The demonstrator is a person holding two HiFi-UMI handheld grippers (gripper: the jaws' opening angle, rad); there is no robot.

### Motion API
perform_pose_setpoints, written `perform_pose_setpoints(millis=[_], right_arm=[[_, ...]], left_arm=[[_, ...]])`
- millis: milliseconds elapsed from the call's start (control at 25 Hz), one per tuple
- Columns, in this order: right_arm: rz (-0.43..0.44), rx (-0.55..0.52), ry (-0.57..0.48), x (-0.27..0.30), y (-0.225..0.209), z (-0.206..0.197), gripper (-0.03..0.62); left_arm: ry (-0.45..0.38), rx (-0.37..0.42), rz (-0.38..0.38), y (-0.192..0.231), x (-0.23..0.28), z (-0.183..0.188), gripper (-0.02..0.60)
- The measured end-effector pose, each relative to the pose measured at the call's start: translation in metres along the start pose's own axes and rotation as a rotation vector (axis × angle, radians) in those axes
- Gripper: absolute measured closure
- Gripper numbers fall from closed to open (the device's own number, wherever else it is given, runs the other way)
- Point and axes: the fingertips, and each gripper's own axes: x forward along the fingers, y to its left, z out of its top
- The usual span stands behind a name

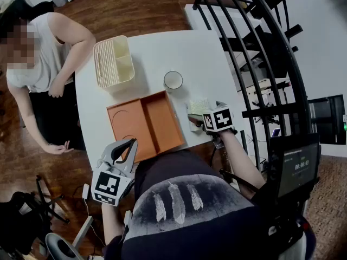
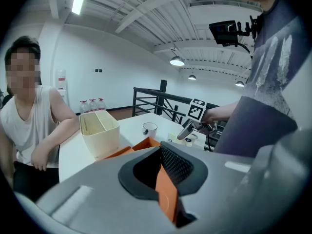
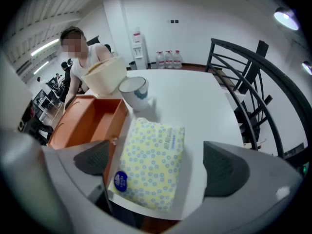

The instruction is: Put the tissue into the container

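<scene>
A yellow tissue pack (image 3: pixel 152 165) with a blue dot pattern lies flat at the table's near right edge, also seen in the head view (image 1: pixel 198 105). My right gripper (image 3: pixel 158 164) is open wide, one pad on each side of the pack, neither touching it. From above, the right gripper (image 1: pixel 196 119) sits just in front of the pack. The cream container (image 1: pixel 114 61) with a divider stands far left. My left gripper (image 1: pixel 130 145) rests at the near left corner of the orange tray (image 1: pixel 162 121). Its jaws are close together, with a strip of orange tray between the pads (image 2: pixel 176 165).
A white cup (image 1: pixel 173 80) stands between the container and the tissue pack. A person (image 1: pixel 38 53) leans on the white table's (image 1: pixel 195 53) left side. A black railing (image 1: pixel 255 47) runs along the right. A monitor (image 1: pixel 297 169) is at my right.
</scene>
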Motion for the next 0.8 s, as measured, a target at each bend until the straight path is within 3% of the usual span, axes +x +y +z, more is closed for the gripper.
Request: perform_pose_setpoints(millis=[160,320,480,640,800], right_arm=[[0.002,-0.046,0.122,0.033,0.01,-0.015,-0.003],[0.035,-0.064,0.169,0.043,0.017,-0.025,0.023],[0.043,-0.06,0.163,0.042,0.015,-0.025,0.048],[0.039,-0.026,0.134,0.036,0.007,-0.03,0.06],[0.098,0.014,0.073,0.012,0.017,-0.023,0.066]], left_arm=[[0.012,0.003,0.005,0.0,-0.005,-0.003,0.568],[0.025,-0.013,0.028,-0.001,-0.013,-0.007,0.568],[0.033,-0.033,0.042,0.0,-0.014,-0.01,0.568],[0.037,0.0,0.033,-0.006,-0.011,-0.01,0.568],[0.02,0.017,0.03,-0.009,-0.012,-0.007,0.568]])
